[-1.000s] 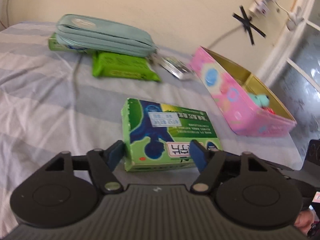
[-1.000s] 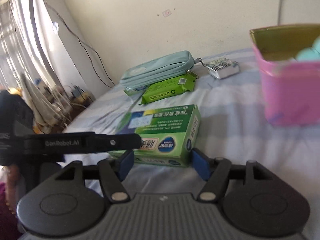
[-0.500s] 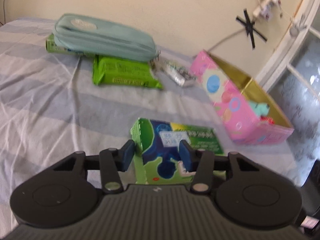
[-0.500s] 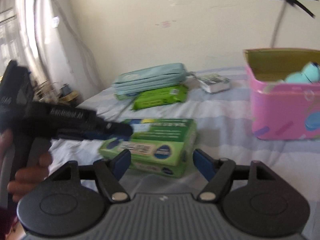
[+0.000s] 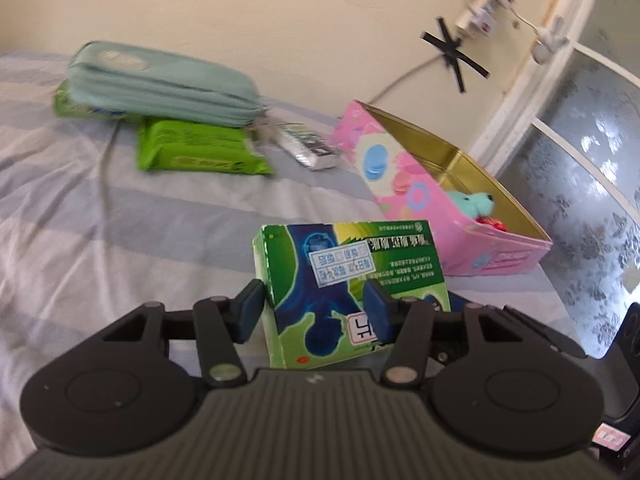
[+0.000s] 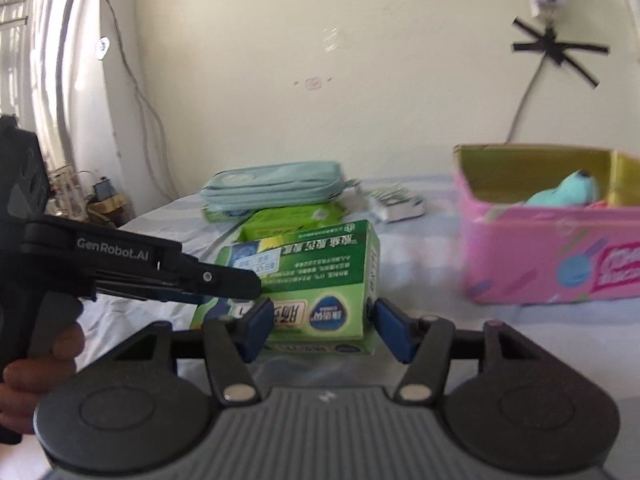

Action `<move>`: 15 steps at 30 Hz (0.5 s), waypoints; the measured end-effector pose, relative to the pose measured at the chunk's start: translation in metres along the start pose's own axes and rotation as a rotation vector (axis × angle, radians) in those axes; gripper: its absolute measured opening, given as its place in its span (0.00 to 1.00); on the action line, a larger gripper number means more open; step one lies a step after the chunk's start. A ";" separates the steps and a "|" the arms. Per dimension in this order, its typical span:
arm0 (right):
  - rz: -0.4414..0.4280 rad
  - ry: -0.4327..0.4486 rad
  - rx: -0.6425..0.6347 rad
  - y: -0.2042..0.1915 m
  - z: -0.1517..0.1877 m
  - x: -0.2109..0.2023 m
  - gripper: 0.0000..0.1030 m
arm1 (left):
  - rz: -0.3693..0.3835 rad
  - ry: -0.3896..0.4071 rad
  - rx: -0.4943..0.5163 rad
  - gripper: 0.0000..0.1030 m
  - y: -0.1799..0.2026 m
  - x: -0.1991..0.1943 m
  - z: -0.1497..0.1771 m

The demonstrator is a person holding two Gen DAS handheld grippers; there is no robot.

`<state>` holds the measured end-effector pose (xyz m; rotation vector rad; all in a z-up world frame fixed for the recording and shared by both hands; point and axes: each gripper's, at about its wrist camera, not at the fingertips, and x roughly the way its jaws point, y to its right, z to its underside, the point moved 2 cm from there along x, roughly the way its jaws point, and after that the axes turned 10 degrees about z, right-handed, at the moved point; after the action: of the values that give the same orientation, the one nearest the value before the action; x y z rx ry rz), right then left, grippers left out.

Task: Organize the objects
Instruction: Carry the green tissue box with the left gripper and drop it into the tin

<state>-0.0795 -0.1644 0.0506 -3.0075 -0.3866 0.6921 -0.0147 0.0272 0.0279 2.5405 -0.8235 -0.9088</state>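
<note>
A green and blue medicine box point(image 5: 344, 280) is held tilted, lifted off the striped bed. My left gripper point(image 5: 314, 312) is shut on its near left part. In the right wrist view the same box point(image 6: 304, 280) sits between the blue pads of my right gripper point(image 6: 322, 328), which closes on its end. The left gripper point(image 6: 224, 280) reaches in from the left there. An open pink tin point(image 5: 432, 200) with a teal plush toy point(image 5: 474, 204) stands to the right; it also shows in the right wrist view point(image 6: 560, 256).
At the back by the wall lie a teal pouch point(image 5: 160, 84), a green wipes pack point(image 5: 196, 152) and a small silver packet point(image 5: 308, 146). A grey cable point(image 5: 106, 160) runs over the bedsheet. A window point(image 5: 592, 152) is at the right.
The left gripper closed on the box and lifted it, tilting it up. The right gripper narrowed around the box's other end. Both views rose and moved toward the pink tin.
</note>
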 end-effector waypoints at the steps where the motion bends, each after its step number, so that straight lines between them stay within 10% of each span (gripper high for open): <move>1: 0.020 0.013 0.003 0.004 -0.001 -0.003 0.55 | 0.010 -0.003 0.023 0.55 0.007 0.003 -0.004; 15: 0.320 0.318 0.164 0.113 -0.040 -0.060 0.55 | 0.218 0.052 0.343 0.55 0.149 0.079 -0.066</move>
<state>-0.0879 -0.2877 0.1027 -2.9726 0.1580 0.2294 0.0177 -0.1315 0.1096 2.6685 -1.3073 -0.6777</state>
